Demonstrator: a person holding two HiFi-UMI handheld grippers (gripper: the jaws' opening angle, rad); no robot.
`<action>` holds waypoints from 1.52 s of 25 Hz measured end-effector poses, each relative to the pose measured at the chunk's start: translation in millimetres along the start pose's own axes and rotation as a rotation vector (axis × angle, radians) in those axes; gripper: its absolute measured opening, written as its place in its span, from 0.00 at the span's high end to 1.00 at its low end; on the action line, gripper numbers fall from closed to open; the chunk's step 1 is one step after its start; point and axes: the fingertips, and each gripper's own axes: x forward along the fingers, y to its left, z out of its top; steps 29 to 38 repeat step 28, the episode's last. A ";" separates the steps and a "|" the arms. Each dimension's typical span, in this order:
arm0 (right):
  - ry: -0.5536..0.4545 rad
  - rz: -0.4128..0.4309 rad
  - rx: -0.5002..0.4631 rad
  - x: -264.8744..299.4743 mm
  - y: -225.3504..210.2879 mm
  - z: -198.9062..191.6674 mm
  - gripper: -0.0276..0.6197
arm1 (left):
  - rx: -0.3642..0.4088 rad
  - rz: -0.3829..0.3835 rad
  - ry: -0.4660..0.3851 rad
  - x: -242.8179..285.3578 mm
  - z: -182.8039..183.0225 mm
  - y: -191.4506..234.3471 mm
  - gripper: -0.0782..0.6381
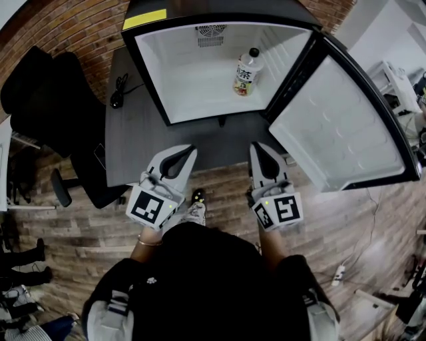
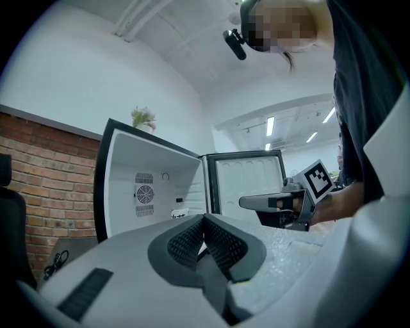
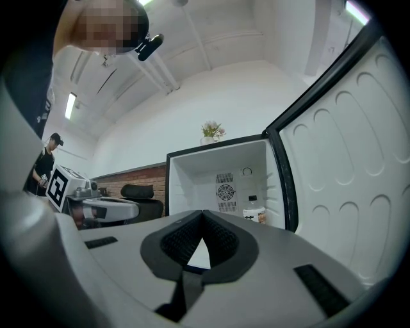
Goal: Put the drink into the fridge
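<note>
On a dark grey tabletop (image 1: 133, 133) set against a red brick wall (image 1: 66, 33), a small black fridge with a white interior (image 1: 193, 93) was pictured standing wide open. Its white-lined door (image 1: 333, 126) was swung out to the right, over a wood-plank floor (image 1: 373, 220). A black office chair (image 1: 46, 100) was parked to the left of the table.

Two grey-and-white two-jaw grippers, each carrying a black-and-white marker cube, were held side by side by the person at the table's near edge, in front of the open fridge and well apart from it. The left gripper (image 1: 188, 150) was seen in its own view with its ribbed black pads (image 2: 187, 243) brought together at the tips and nothing clamped between them. The right gripper (image 1: 257, 147) was likewise clenched on nothing, its pads (image 3: 221, 240) closed to a point in the right gripper view.

A clear plastic drink bottle with a white cap and a yellow-green label (image 1: 247, 71) was seen upright on the fridge's floor, toward the back right corner and just beside the right wall.

A coiled black cable (image 1: 120, 90) was left on the table to the left of the fridge, and a yellow sticker (image 1: 144, 18) was fixed on the fridge's top.
</note>
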 end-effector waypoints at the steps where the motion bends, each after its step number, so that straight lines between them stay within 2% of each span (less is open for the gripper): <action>1: 0.004 0.003 -0.007 0.0 1.3 0.1 0.96 | -0.001 0.002 0.001 -0.8 0.0 -0.1 0.90; 12: 0.014 0.009 -0.045 -4.1 7.4 4.7 0.96 | 0.000 0.007 0.002 -6.3 1.7 -4.8 0.90; 38: 0.005 0.010 -0.047 -5.9 8.1 7.9 0.96 | 0.005 0.011 -0.004 -8.0 5.0 -6.8 0.90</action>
